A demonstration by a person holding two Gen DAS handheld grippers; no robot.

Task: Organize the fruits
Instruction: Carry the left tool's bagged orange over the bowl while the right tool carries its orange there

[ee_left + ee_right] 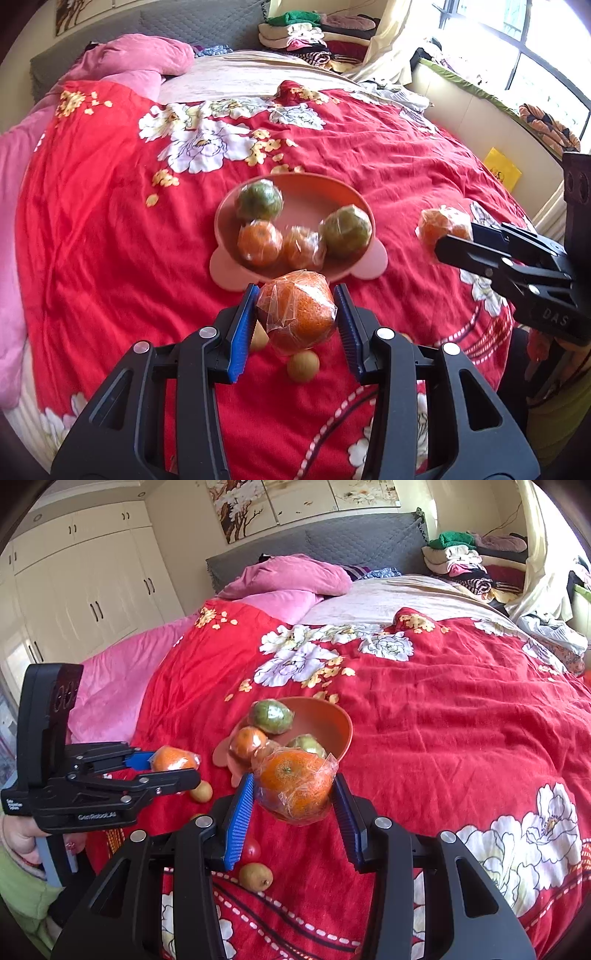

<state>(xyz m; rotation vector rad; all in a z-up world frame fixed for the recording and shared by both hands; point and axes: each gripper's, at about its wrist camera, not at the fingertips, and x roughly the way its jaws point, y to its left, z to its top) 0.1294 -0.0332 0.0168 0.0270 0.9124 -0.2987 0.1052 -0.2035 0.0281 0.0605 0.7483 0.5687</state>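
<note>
The left gripper (296, 314) pinches a round, dimpled orange (297, 312) in crinkled clear wrap between ribbed blue pads (242, 332), just short of the smooth pink bowl (354, 195) with four wrapped fruits. The right gripper (295, 794) clamps a second wrapped orange (293, 784) above the red floral quilt (443, 738), beside that bowl.

My left gripper (297, 312) is a black plastic frame with ribbed blue pads (242, 332) and round silver screws (207, 332) at the pivots. My right gripper (293, 794) is built the same: black arms, blue ridged pads, silver screw heads. Seen from the right wrist, the left unit's side carries small white lettering, has a pale grey handle (55, 864), and a light green sleeve (18, 886) shows below it.
</note>
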